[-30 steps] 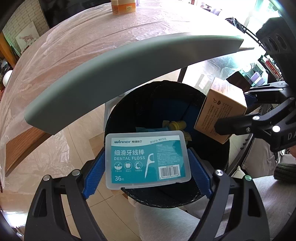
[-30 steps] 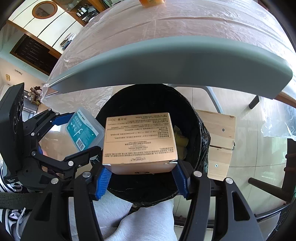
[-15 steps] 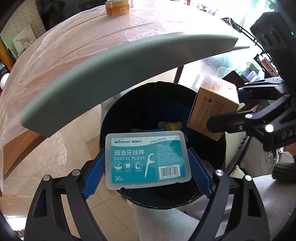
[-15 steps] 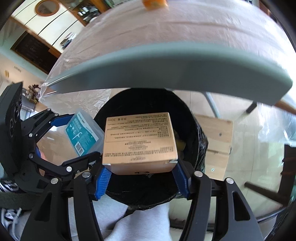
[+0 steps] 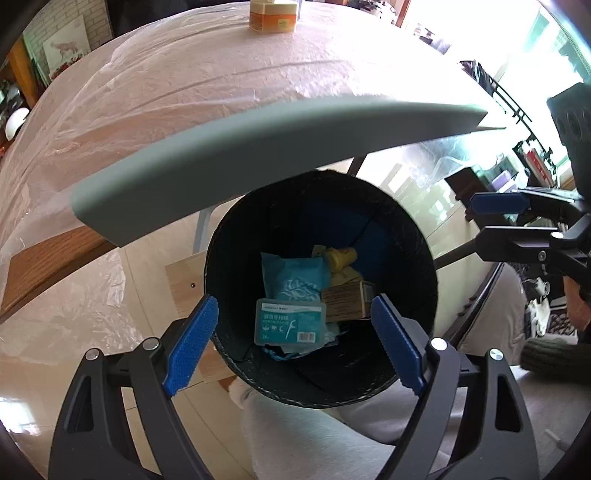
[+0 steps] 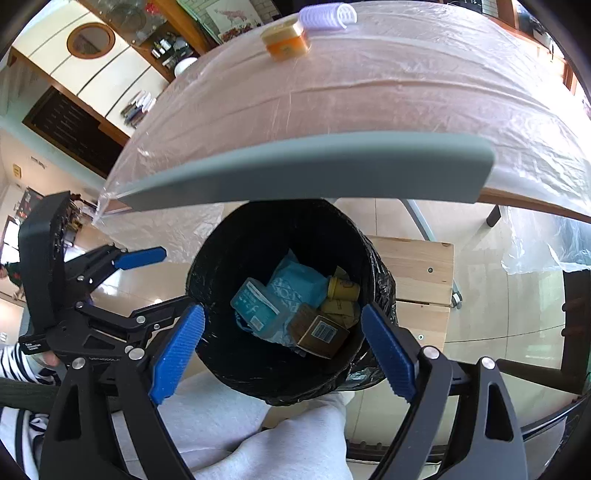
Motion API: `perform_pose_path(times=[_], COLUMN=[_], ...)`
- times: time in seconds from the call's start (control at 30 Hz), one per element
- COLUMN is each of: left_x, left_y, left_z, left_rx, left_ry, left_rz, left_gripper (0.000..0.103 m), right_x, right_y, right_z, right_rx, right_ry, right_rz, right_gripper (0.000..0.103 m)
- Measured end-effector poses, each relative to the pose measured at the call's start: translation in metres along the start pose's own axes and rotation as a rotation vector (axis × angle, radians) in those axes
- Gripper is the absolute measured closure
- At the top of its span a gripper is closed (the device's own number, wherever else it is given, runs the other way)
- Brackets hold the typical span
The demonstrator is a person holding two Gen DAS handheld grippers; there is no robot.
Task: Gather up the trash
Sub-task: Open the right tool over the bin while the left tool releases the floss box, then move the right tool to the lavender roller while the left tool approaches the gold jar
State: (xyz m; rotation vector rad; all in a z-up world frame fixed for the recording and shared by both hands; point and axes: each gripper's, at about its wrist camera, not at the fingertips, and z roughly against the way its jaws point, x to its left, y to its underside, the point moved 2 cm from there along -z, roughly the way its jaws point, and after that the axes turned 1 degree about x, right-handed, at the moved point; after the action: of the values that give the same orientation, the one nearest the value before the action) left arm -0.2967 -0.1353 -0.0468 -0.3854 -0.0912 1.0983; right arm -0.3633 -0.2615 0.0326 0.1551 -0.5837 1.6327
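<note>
Trash lies at the bottom of the black-lined bin (image 5: 413, 236): the dental floss box (image 5: 290, 322) flat against the near wall, its teal label reading "DENTAL FLOSS" too small to make out beyond the barcode, and just right of it the brown carton (image 5: 345, 301), tipped on an edge with a barcode face showing in the right wrist view (image 6: 322, 332). Behind them sit a teal pouch (image 5: 295, 277) and a yellow cap (image 5: 341, 256). The bin's round rim stands open on all sides, with the grey edge of the tabletop (image 5: 258, 147) overhanging only its far side. The left tongs (image 5: 291, 343) hang spread wide above the near rim, blue pads bare; the right tongs (image 6: 282, 345) are likewise released and carry nothing, and appear off to the right in the left view (image 5: 491, 221). Half a second ago each pair was clenched on its item, the floss box in the left and the carton in the right; both have since dropped into the bin. Farther out on the plastic-sheeted tabletop stand an orange jar (image 6: 285, 40) and a lilac hair roller (image 6: 328, 14); a wooden stool (image 6: 417, 273) is beside the bin.
</note>
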Motion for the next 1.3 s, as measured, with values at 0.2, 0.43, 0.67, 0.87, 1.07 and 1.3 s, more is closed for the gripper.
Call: perform_pose_path(times=[0.2, 0.43, 0.67, 0.87, 1.07, 1.3], left_x=[-0.008, -0.006, 0.009, 0.015, 0.018, 0.011], left_y=[-0.012, -0.058, -0.111, -0.149, -0.177, -0.203], left_z=[0.047, 0.097, 0.082, 0.049, 0.023, 0.001], left_rx=[-0.118, -0.31, -0.312, -0.26, -0.229, -0.219], left_ry=[0.01, -0.088, -0.031, -0.045, -0.068, -0.098], left_rz=[0.0, 0.044, 0.157, 0.203, 0.21, 0.19], left_gripper=[0.017, 0.002, 0.002, 0.002, 0.002, 0.002], right_x=[0.013, 0.02, -0.005, -0.03, -0.042, -0.049], right_y=[-0.007, -0.06, -0.147, -0.214, -0.254, -0.281], right_z=[0.047, 0.114, 0.114, 0.085, 0.043, 0.001], right_rx=[-0.159, -0.467, -0.51, -0.459, -0.377, -0.28], right_ry=[-0.031, 0.094, 0.189, 0.234, 0.359, 0.331], right_rz=[0.057, 0.088, 0.125, 0.148, 0.237, 0.296], right_gripper=[0.013, 0.004, 0.004, 0.004, 0.004, 0.004])
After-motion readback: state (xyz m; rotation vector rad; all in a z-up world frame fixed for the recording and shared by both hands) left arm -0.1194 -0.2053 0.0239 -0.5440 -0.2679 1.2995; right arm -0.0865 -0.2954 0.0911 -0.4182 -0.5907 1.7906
